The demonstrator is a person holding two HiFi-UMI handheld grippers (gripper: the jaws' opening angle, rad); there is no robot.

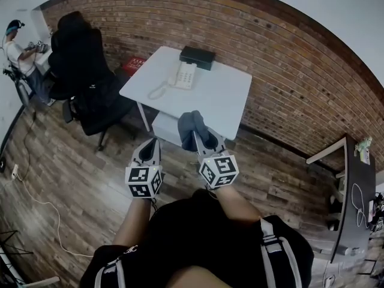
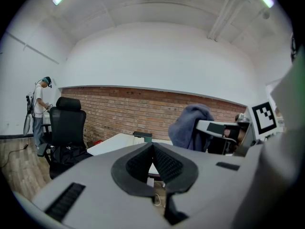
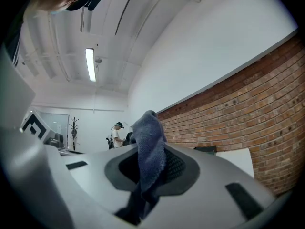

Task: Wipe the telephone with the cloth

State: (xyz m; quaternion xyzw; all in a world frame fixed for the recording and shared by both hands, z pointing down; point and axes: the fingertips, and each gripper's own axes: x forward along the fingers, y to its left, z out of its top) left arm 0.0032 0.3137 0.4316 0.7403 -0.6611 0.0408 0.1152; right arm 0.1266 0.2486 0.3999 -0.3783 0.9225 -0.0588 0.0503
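- Closest of all, the person's dark top (image 1: 204, 239) fills the bottom of the head view, with both forearms reaching forward above the wooden floor (image 1: 78, 179).
- Right gripper (image 1: 199, 138): its jaws are clamped on a grey-blue cloth (image 1: 191, 123). The cloth bunches up above the jaw tips, and one fold hangs down between the pads.
- Left gripper (image 1: 150, 146): its jaws are pressed together with nothing between them. It is held just beside the right one, on the person's left.
- Both grippers are in the air on the near side of the white worktop (image 1: 231, 98), and neither touches it.
- White telephone (image 1: 183, 75): it lies flat on the worktop, toward the far corner, well apart from the cloth and both grippers. Its coiled cord (image 1: 158, 91) curls toward the worktop's left edge.
- Black box (image 1: 197, 57): it sits at the far corner, just beyond the telephone.
- Brick wall (image 1: 282, 59): it runs behind the worktop.
- Black office chair (image 1: 81, 71): it stands off the worktop's left edge, with something red (image 1: 133, 63) between them that I cannot identify.
- Another person (image 1: 15, 50) is at the far left of the room.
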